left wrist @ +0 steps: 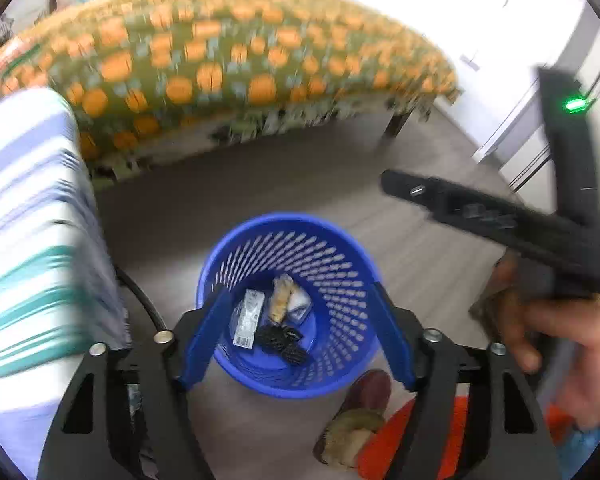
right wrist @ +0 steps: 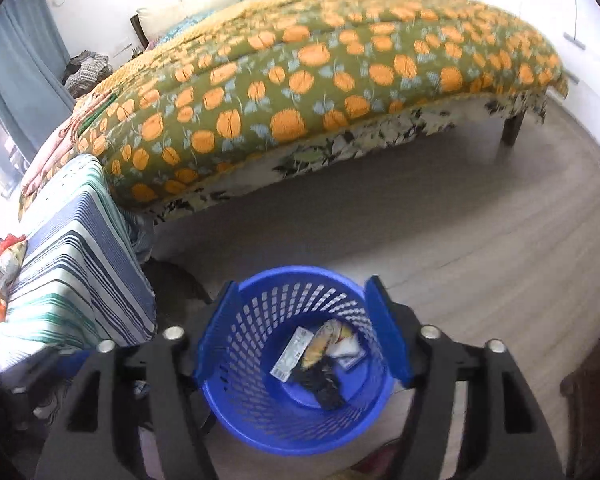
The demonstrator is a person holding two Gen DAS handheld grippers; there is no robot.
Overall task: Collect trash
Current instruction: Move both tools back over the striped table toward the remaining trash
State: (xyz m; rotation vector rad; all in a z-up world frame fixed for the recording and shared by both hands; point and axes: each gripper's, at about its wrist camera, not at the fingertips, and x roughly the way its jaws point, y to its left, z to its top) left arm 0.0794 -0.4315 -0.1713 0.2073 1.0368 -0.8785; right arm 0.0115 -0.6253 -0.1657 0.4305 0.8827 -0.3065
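**Blue basket holds the rubbish; both tools hang over it with nothing in their grip**

Blue plastic fingers frame each view, and in both the jaws stand spread wide with nothing between them. The left gripper (left wrist: 296, 320) hovers above the blue basket (left wrist: 342, 248), looking down into its mouth. The right gripper (right wrist: 302, 328) does likewise from a little farther left, and its dark body shows at the right of the left wrist view, held in the person's right hand (left wrist: 564, 344).

Inside the basket lies the collected trash: a white printed wrapper (right wrist: 294, 354), a yellowish packet (right wrist: 320, 340), a small white sachet (right wrist: 350, 354) and a crumpled black piece (right wrist: 320, 386), all touching one another on the bottom. The basket stands on the grey floor (right wrist: 460, 248), near the person's slippered foot (left wrist: 364, 396).

To the left, just beside the basket, is a striped cloth-covered table (right wrist: 76, 256) with a patterned cushion (right wrist: 4, 276) at its far left edge. Beyond, across open floor, runs the bed (right wrist: 300, 80) under an orange-flowered quilt.

By my reading a drop has been completed, or the collecting is nearly over, since both grips are free. No loose litter shows on the floor or quilt, though the left view is blurred. The next move calls for looking round for any remaining piece and carrying it back over the basket mouth.
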